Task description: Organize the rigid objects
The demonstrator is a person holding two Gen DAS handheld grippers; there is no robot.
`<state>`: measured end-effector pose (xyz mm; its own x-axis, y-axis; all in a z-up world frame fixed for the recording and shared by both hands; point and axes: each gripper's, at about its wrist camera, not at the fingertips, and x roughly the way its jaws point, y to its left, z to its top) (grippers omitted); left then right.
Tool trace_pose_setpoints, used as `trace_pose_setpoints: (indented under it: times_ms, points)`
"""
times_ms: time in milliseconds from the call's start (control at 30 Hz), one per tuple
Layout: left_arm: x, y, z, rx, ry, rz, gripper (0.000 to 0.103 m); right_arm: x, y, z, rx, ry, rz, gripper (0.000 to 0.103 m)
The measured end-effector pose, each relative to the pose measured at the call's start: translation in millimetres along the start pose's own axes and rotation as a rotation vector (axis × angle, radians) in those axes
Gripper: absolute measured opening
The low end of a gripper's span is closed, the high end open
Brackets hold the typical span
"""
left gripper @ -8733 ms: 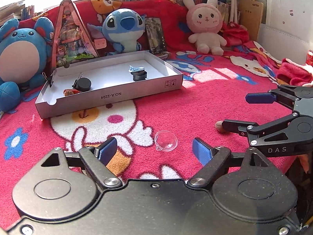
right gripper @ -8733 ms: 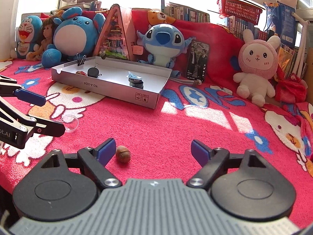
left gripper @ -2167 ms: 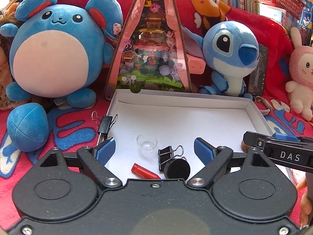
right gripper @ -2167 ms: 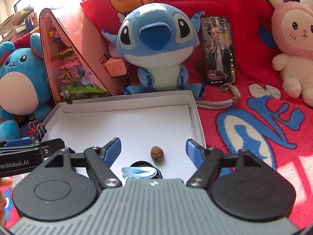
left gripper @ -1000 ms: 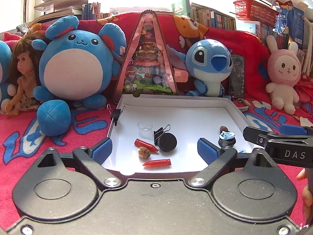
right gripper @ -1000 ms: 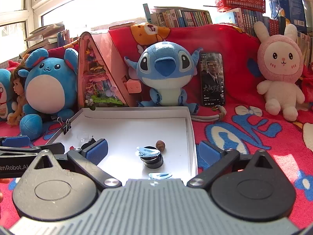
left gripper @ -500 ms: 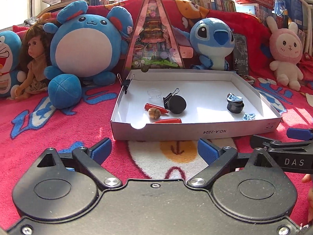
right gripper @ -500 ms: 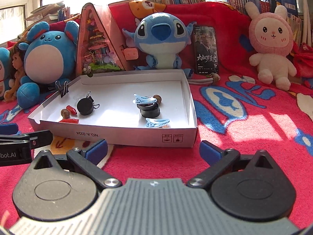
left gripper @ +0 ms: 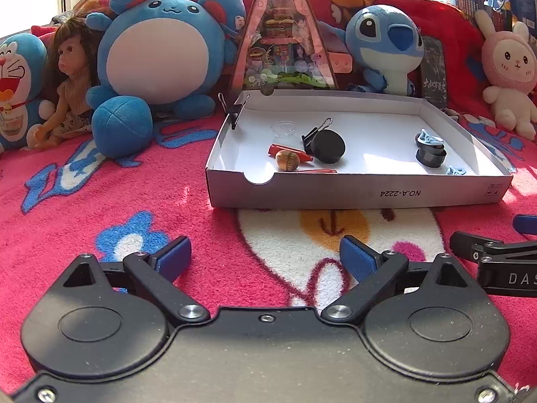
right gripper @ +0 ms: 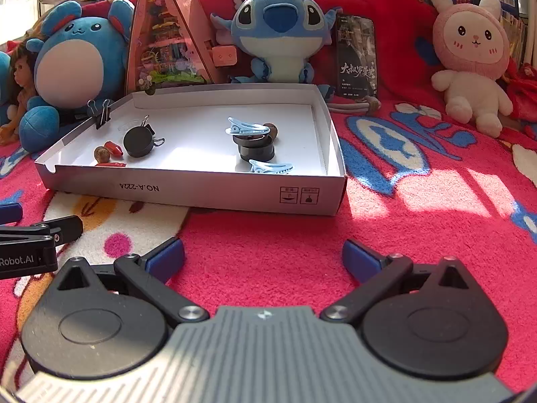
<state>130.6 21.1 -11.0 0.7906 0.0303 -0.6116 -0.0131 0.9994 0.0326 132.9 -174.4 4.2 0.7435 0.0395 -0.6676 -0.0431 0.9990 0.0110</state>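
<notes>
A: Logging both: our left gripper (left gripper: 265,255) and right gripper (right gripper: 263,257) gape empty above fuzzy red blanket (left gripper: 100,188).

B: We note the white cardboard tray (left gripper: 335,189) holds a ribbed acorn (left gripper: 287,161) near its left front corner, by a matte black disc (left gripper: 329,146).

A: Only our right view shows a second acorn (right gripper: 271,130) behind the black rings (right gripper: 256,149).

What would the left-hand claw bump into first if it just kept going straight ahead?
Probably the near wall of the white box. The left gripper is open, with only red blanket between; its height is hard to judge.
</notes>
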Motion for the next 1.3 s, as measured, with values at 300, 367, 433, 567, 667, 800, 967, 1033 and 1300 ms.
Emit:
trace_pose_setpoints:
  times_ms: [300, 367, 433, 567, 667, 800, 967, 1033, 1300]
  points:
    - [4.3, 3.8, -2.5, -0.032, 0.023, 0.000, 0.103, 1.3, 2.3, 0.4, -0.014, 0.006, -0.010, 0.103]
    - [4.6, 3.7, -2.5, -0.031, 0.024, 0.001, 0.103, 1.2, 2.4, 0.4, -0.014, 0.005, -0.010, 0.103]
    - [4.7, 3.8, -2.6, -0.034, 0.025, -0.002, 0.103, 1.1, 2.2, 0.4, -0.013, 0.006, -0.009, 0.103]
    - [5.1, 4.4, -2.7, -0.038, 0.026, -0.004, 0.103, 0.5, 1.7, 0.7, -0.011, 0.005, -0.007, 0.103]
    - [5.1, 4.5, -2.8, -0.039, 0.026, -0.005, 0.103, 0.8, 2.8, 1.0, -0.018, 0.007, -0.013, 0.103]
    - [5.2, 5.0, -3.0, -0.042, 0.026, -0.008, 0.103, 1.0, 3.0, 0.8, -0.016, 0.007, -0.012, 0.103]
    - [5.5, 4.8, -2.9, -0.041, 0.026, -0.006, 0.103, 0.7, 1.9, 0.7, -0.015, 0.007, -0.011, 0.103]
    - [5.6, 4.7, -3.0, -0.040, 0.026, -0.006, 0.103, 0.8, 2.1, 0.7, -0.015, 0.007, -0.011, 0.103]
    - [5.5, 4.6, -3.1, -0.039, 0.026, -0.005, 0.103, 0.9, 2.5, 0.8, -0.015, 0.007, -0.011, 0.103]
